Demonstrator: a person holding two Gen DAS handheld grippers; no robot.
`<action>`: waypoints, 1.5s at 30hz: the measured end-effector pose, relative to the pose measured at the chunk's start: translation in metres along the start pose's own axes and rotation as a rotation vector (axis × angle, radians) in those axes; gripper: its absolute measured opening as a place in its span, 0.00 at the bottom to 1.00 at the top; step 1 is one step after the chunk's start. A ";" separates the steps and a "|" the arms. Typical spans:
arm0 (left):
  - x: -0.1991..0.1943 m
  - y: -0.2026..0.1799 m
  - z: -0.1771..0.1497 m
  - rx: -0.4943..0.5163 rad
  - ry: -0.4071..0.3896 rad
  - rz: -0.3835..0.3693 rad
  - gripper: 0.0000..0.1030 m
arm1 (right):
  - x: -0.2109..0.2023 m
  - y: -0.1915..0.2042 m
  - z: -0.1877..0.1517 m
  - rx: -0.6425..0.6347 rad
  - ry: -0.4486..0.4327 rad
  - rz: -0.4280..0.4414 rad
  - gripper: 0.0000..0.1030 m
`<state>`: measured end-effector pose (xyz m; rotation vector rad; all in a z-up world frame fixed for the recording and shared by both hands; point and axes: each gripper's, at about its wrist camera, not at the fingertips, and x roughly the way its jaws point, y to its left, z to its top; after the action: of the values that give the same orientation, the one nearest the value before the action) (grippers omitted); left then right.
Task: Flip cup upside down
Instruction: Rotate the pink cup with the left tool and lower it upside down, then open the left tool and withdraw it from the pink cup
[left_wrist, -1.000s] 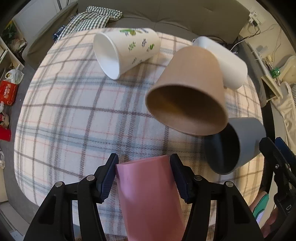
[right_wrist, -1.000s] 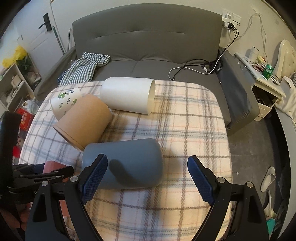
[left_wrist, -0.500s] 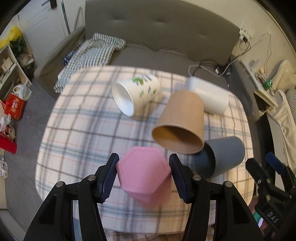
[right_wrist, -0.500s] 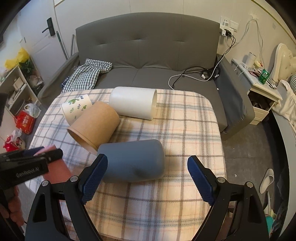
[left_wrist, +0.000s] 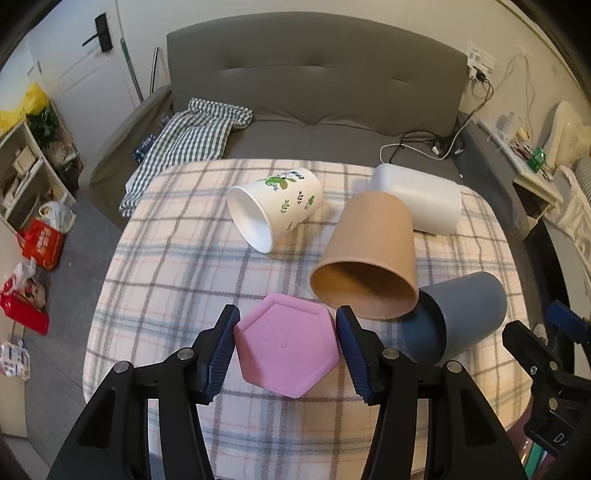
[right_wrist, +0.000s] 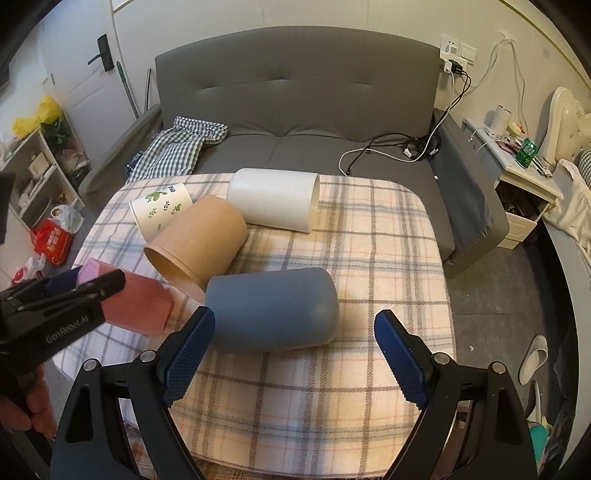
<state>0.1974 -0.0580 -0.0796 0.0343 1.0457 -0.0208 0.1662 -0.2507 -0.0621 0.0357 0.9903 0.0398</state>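
Note:
My left gripper (left_wrist: 286, 347) is shut on a pink hexagonal cup (left_wrist: 287, 346). It holds the cup with its flat base towards the camera, above the near left part of the plaid tablecloth (left_wrist: 177, 266). In the right wrist view the pink cup (right_wrist: 136, 301) shows from the side, tilted, in the left gripper (right_wrist: 62, 295). My right gripper (right_wrist: 291, 347) is open and empty, just in front of a blue-grey cup (right_wrist: 273, 310) lying on its side.
A brown paper cup (left_wrist: 369, 258), a white leaf-print cup (left_wrist: 273, 208) and a plain white cup (left_wrist: 417, 197) lie on their sides on the table. The blue-grey cup (left_wrist: 461, 314) lies right of the brown one. A grey sofa (left_wrist: 314, 96) stands behind the table.
The left gripper has lifted and turned the pink cup, so its base now faces the camera. The view has pulled back from the table. The right gripper stayed open and rose slightly.

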 end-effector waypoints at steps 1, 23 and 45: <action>0.000 -0.001 0.001 0.005 -0.001 0.003 0.54 | 0.001 0.000 0.000 0.001 0.000 0.001 0.86; -0.016 -0.019 0.006 0.057 -0.056 0.006 0.72 | -0.006 -0.005 -0.003 0.014 -0.003 0.006 0.86; -0.175 0.030 -0.040 -0.005 -0.461 -0.083 0.78 | -0.140 0.025 -0.032 -0.017 -0.282 0.047 0.86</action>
<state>0.0760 -0.0268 0.0520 -0.0185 0.5858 -0.0970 0.0625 -0.2323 0.0383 0.0476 0.7069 0.0840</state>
